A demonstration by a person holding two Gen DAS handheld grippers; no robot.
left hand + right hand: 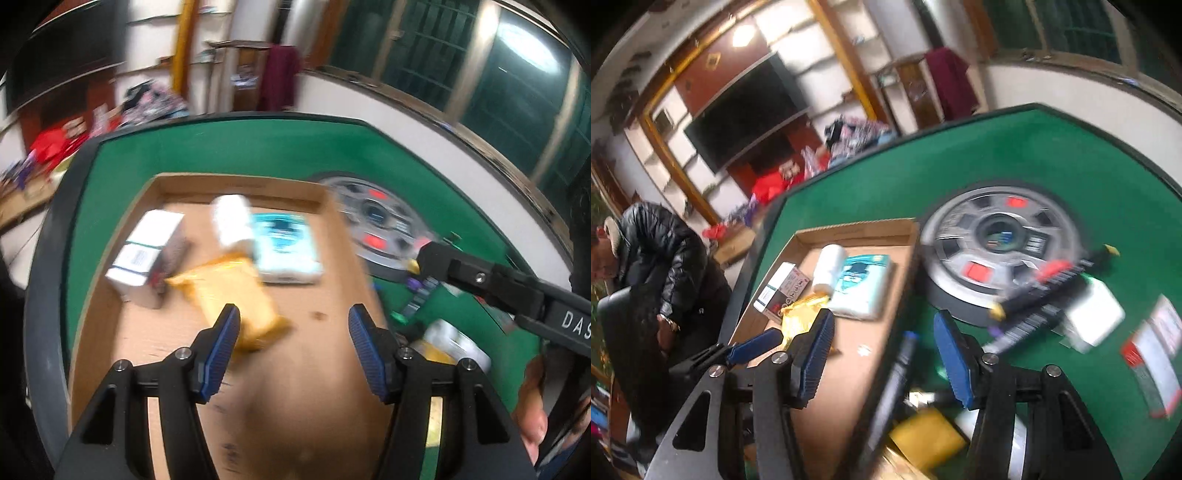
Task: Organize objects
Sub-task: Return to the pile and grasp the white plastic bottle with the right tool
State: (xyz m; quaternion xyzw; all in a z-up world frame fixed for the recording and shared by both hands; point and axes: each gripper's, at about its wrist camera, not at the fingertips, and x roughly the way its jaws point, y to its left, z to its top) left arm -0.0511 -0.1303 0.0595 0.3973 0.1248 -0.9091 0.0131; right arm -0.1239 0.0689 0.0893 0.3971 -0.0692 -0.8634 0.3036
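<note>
Both grippers, left and right, fingers spread and empty; shallow brown cardboard tray holds 4 sorted items, loose clutter at 3 o'clock on green felt table likely next.

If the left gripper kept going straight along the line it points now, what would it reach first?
Probably the bare floor of the cardboard tray, just right of the yellow packet. The left gripper is open and empty; blur makes depth uncertain.
</note>
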